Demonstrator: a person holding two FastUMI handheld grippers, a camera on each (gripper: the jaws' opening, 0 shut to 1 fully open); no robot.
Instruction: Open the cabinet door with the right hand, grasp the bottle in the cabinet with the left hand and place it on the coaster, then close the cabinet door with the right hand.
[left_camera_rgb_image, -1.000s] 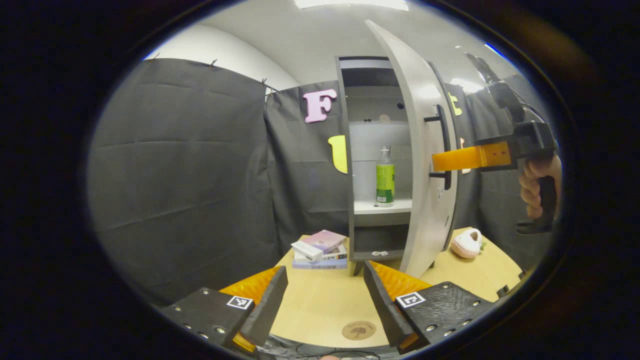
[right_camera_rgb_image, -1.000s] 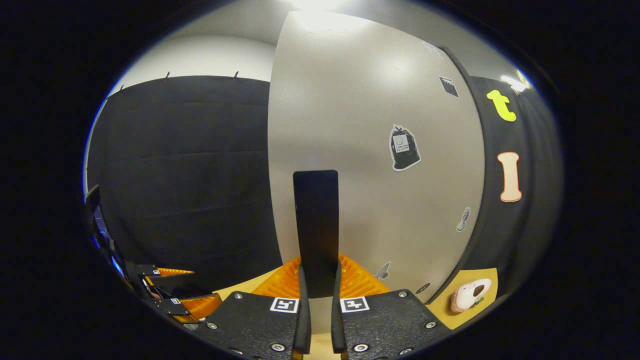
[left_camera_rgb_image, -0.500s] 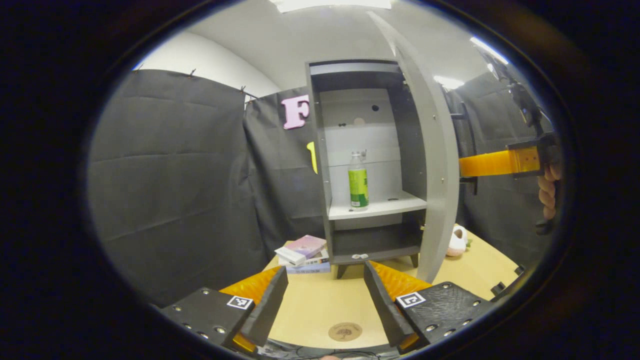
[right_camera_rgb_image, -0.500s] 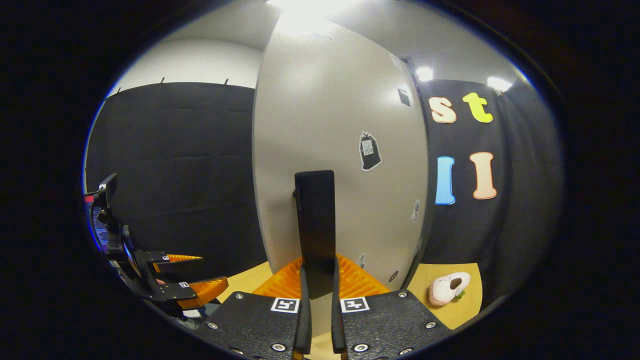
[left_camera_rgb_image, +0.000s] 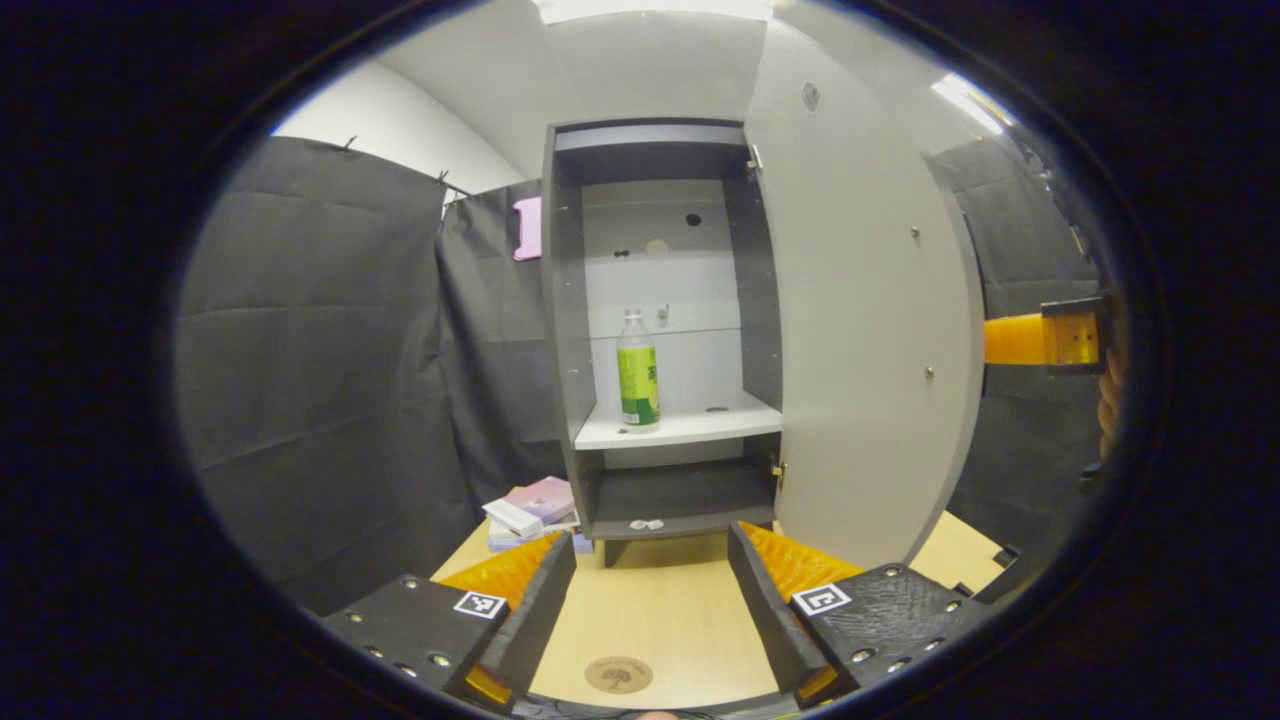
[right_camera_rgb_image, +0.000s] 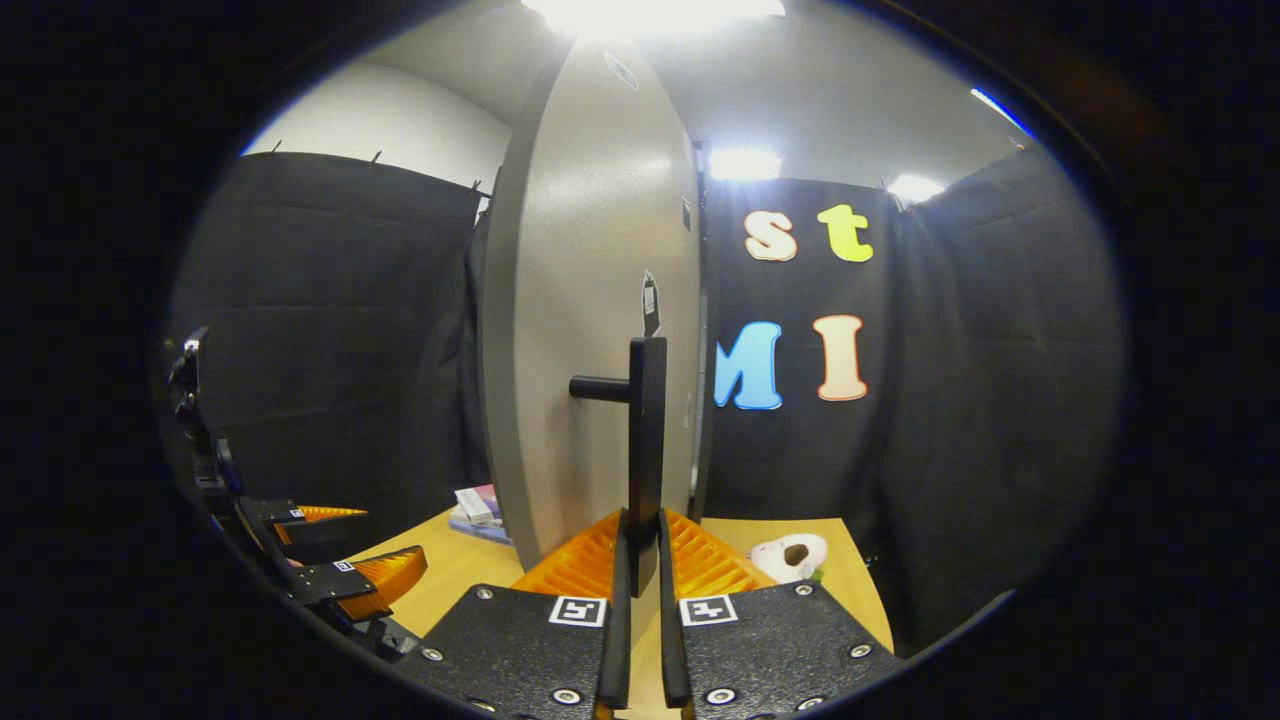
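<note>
1. The cabinet door (left_camera_rgb_image: 860, 330) stands wide open, and the right gripper (right_camera_rgb_image: 640, 600) pinches its vertical handle (right_camera_rgb_image: 646, 450) between both fingers.
2. The bottle (left_camera_rgb_image: 637, 372) stands upright on the cabinet shelf (left_camera_rgb_image: 680, 425), cap up.
3. The left gripper (left_camera_rgb_image: 650, 590) hovers over the table (left_camera_rgb_image: 650, 610), jaws wide and empty, with the coaster (left_camera_rgb_image: 618, 673) below.

Grey cabinet door (left_camera_rgb_image: 860, 330) stands wide open; green-labelled bottle (left_camera_rgb_image: 637, 372) upright on the shelf; round coaster (left_camera_rgb_image: 618, 674) bare.

Right tongs (right_camera_rgb_image: 640, 590) are clamping the door handle (right_camera_rgb_image: 646, 450); cabinet door (right_camera_rgb_image: 590, 330) is standing edge-on. Left tongs (right_camera_rgb_image: 345, 555) are hovering over the bench (right_camera_rgb_image: 455, 570).
</note>
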